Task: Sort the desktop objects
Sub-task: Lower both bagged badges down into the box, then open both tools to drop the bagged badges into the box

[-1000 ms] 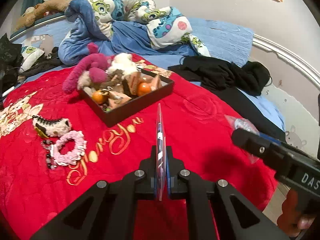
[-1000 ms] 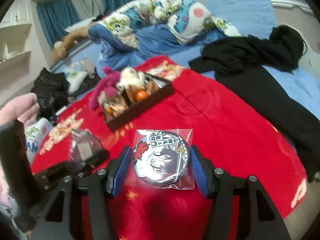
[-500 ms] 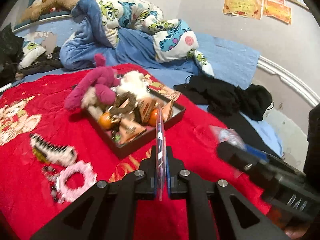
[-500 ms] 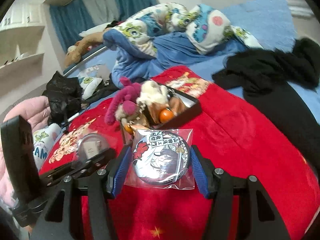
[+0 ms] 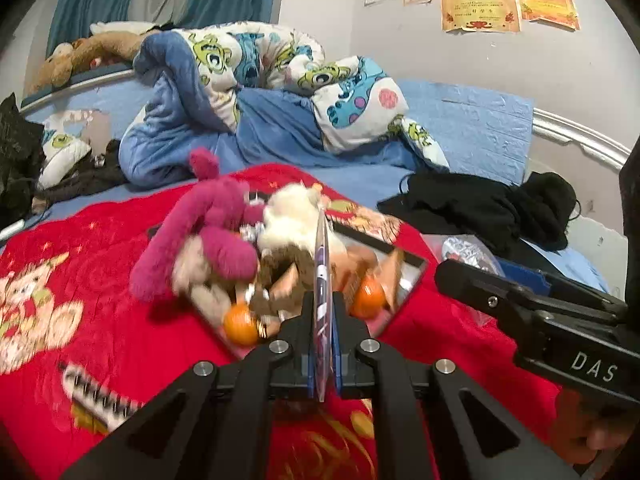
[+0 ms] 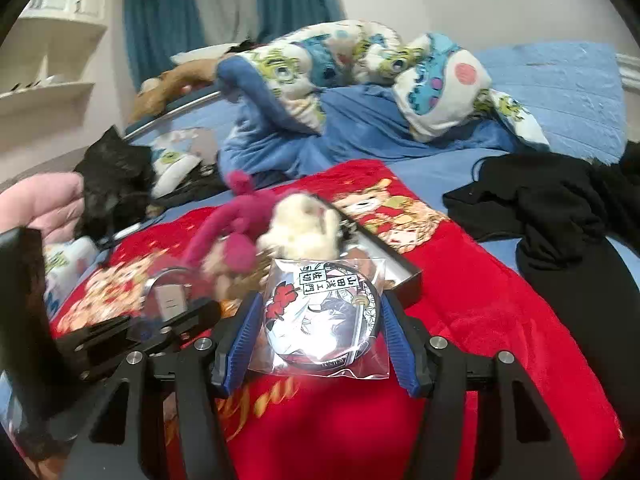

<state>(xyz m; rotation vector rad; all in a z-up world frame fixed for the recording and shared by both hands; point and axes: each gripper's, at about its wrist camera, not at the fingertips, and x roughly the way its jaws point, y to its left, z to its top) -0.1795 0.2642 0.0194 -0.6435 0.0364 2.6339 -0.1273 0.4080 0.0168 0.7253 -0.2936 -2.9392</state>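
- While both grippers are held above the red plush blanket point(image 6: 500, 320) on the bed, each one carries its own thing.
- The left gripper point(image 5: 322, 344) has its jaws pressed almost together on a thin flat badge in a clear plastic sleeve point(image 5: 321, 280), which stands upright and is seen only by its edge.
- The right gripper point(image 6: 316, 332) holds, between its blue pads point(image 6: 244, 336), a round badge with a cartoon figure and a red flower in a clear plastic bag point(image 6: 320, 312); the jaws stand about half way apart on it, and the badge lies flat with its picture up.
- Just beyond both grippers lies the shallow dark rectangular box point(image 6: 404, 276) on the blanket, and it is full.
- Inside the box I see a pink plush toy with long limbs point(image 5: 216, 236), a white fluffy toy point(image 5: 296, 216) beside it, two small orange fruits point(image 5: 240, 324) and some brown paper-like pieces; these are blurred.
- On the blanket to the left of the box lies a white hair clip with black teeth point(image 5: 96, 396).
- A black piece of clothing point(image 5: 480, 204) lies on the blue sheet to the right of the blanket.
- At the head of the bed a blue quilt with green cartoon monsters point(image 5: 260, 64) is bunched up.
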